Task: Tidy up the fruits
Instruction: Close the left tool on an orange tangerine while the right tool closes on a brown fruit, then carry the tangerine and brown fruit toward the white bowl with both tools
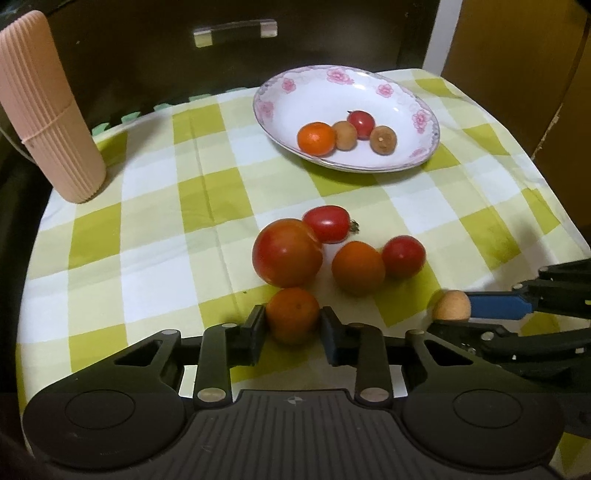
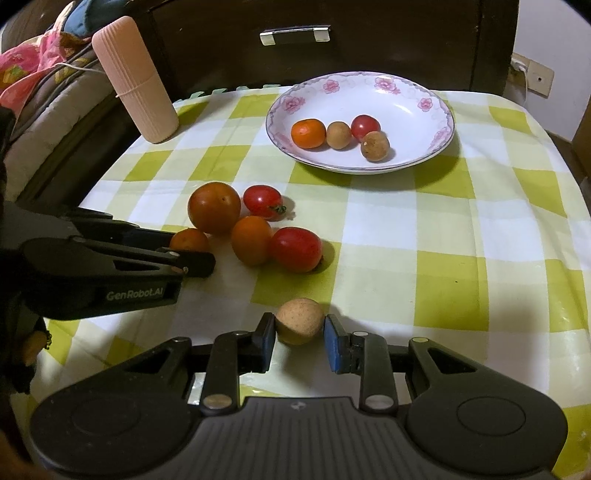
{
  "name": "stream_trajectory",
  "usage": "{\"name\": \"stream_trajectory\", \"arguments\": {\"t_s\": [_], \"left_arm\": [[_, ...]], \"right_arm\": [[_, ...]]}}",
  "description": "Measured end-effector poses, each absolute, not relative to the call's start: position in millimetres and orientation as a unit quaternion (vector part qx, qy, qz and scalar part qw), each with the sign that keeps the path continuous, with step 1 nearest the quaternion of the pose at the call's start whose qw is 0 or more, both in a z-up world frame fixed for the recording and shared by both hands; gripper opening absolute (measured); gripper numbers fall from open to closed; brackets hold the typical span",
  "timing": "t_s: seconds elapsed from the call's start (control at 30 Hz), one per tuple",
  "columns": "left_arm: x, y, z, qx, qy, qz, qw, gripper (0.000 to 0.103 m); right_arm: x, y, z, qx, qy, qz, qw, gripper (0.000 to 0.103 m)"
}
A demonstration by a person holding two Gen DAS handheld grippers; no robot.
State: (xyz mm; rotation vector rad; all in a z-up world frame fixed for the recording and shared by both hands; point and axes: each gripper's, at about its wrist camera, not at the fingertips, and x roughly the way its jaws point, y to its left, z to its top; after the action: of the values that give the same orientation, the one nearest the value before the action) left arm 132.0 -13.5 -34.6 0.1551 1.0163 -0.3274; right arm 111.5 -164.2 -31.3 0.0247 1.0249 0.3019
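My left gripper (image 1: 293,325) is shut on a small orange (image 1: 292,314) low over the checked cloth; the orange also shows in the right wrist view (image 2: 188,240). My right gripper (image 2: 299,332) has its pads around a tan longan (image 2: 299,320); the left pad touches it and a small gap shows at the right pad. The longan also shows in the left wrist view (image 1: 451,305). A floral white plate (image 1: 369,85) at the back holds several small fruits. A large tomato (image 1: 286,252), an orange (image 1: 358,266) and two cherry tomatoes lie loose mid-table.
A ribbed pink cylinder (image 1: 48,110) stands at the back left of the table. A dark cabinet with a drawer handle (image 1: 235,32) is behind the table. Bedding (image 2: 40,74) lies to the left. The cloth's edges drop off on all sides.
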Motion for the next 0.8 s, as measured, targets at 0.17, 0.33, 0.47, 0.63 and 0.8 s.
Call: {"name": "stream_trajectory", "arguments": {"t_s": [0.17, 0.33, 0.47, 0.63, 0.8], "left_arm": [[121, -10, -34, 0.080, 0.492, -0.158, 0.852, 0.039], [102, -10, -31, 0.091, 0.500, -0.162, 0.846, 0.039], [85, -14, -34, 0.104, 0.502, -0.172, 0.841, 0.039], [82, -14, -36, 0.106, 0.503, -0.171, 0.841, 0.041], [81, -15, -37, 0.112, 0.501, -0.175, 0.840, 0.055]], "right_arm": [[111, -163, -31, 0.007, 0.488, 0.145, 0.861, 0.028], [105, -159, -27, -0.002, 0.487, 0.153, 0.860, 0.028], [97, -153, -27, -0.023, 0.487, 0.161, 0.858, 0.028], [92, -151, -33, -0.035, 0.491, 0.166, 0.854, 0.028], [93, -151, -34, -0.036, 0.495, 0.169, 0.852, 0.028]]}}
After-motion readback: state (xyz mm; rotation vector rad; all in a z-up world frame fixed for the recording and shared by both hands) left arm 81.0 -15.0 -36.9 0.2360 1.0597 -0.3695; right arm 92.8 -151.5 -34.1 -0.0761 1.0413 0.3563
